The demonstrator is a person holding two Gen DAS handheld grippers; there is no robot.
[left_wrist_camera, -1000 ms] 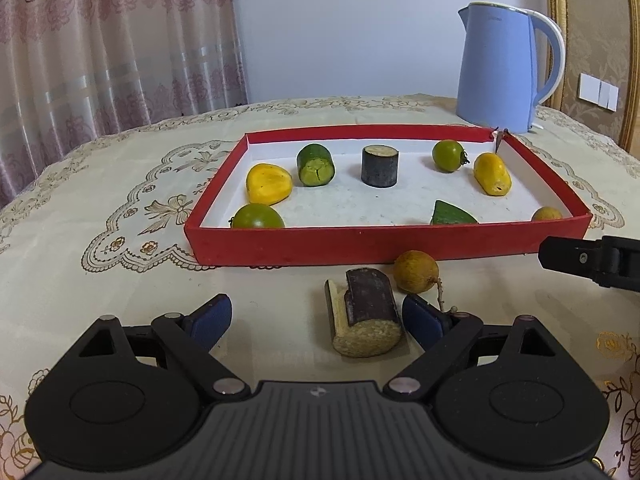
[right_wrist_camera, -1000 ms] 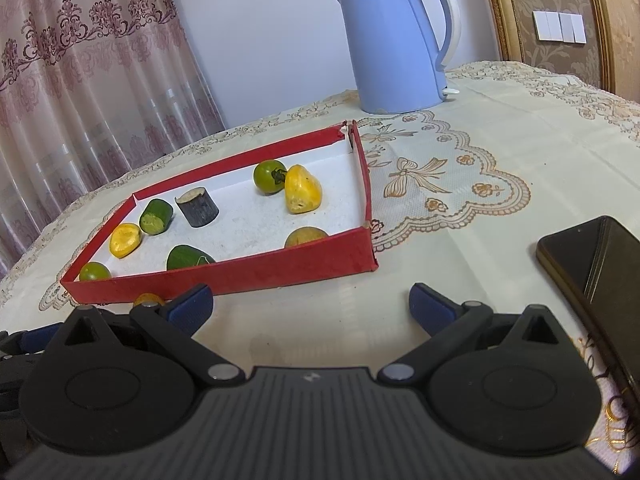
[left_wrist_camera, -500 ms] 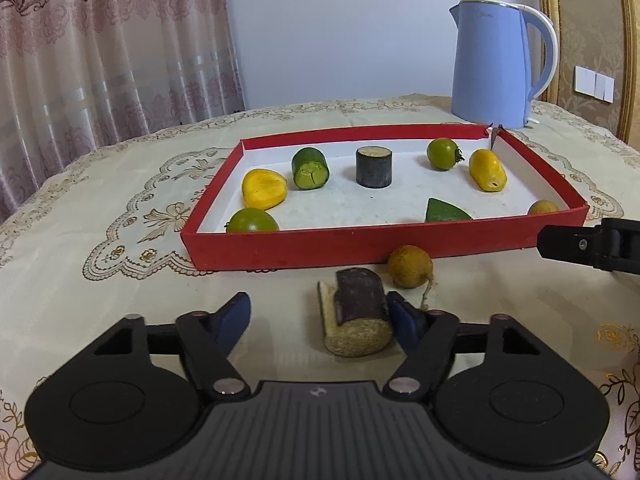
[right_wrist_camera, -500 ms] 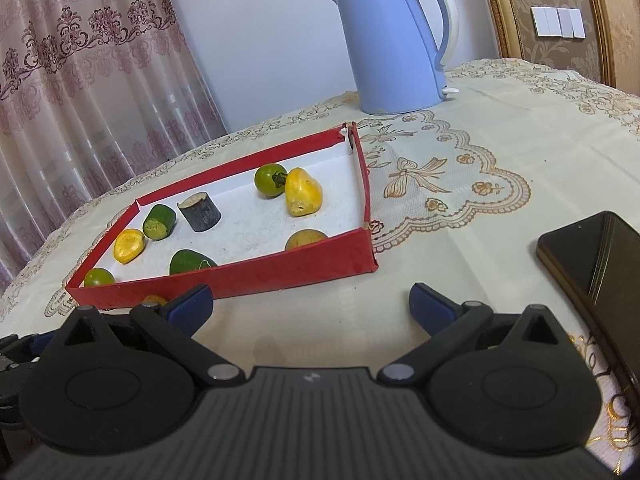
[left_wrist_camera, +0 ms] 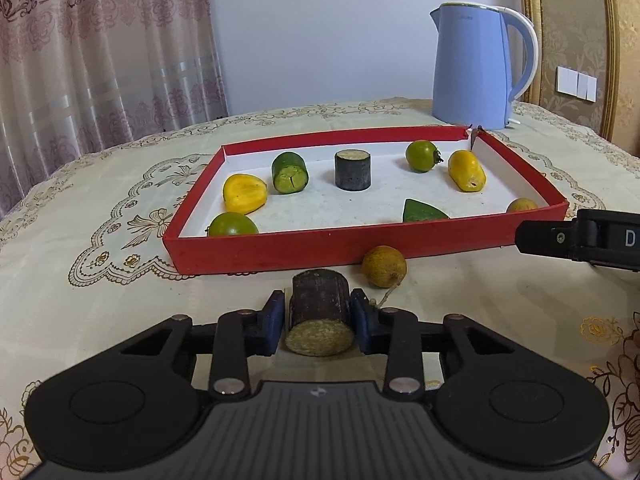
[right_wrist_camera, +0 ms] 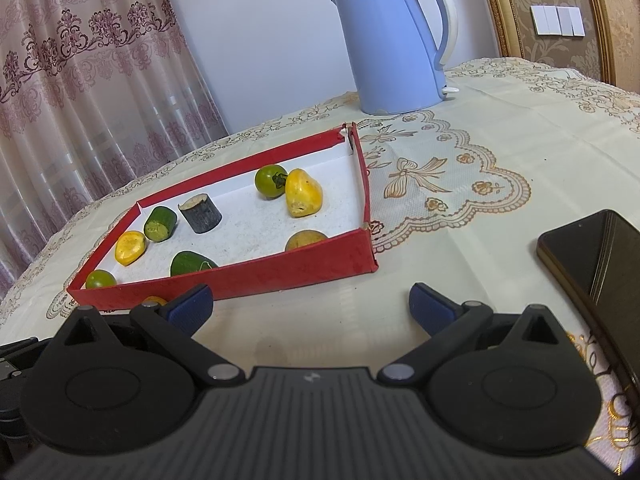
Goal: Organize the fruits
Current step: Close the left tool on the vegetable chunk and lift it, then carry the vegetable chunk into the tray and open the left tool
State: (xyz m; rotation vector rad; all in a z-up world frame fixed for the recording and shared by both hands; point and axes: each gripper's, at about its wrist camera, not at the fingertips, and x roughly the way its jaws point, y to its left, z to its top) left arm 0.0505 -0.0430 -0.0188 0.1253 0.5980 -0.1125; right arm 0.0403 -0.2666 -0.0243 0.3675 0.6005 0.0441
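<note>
Now, sugarcane piece (left_wrist_camera: pixel 320 312) clamped in left gripper (left_wrist_camera: pixel 319 316), outside red tray (left_wrist_camera: pixel 340 246)

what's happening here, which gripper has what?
The left gripper is shut on a dark sugarcane piece on the tablecloth, just in front of the red tray. A small round yellow fruit lies outside against the tray wall. The right gripper is open and empty, right of the tray's near corner, beside a phone.
</note>
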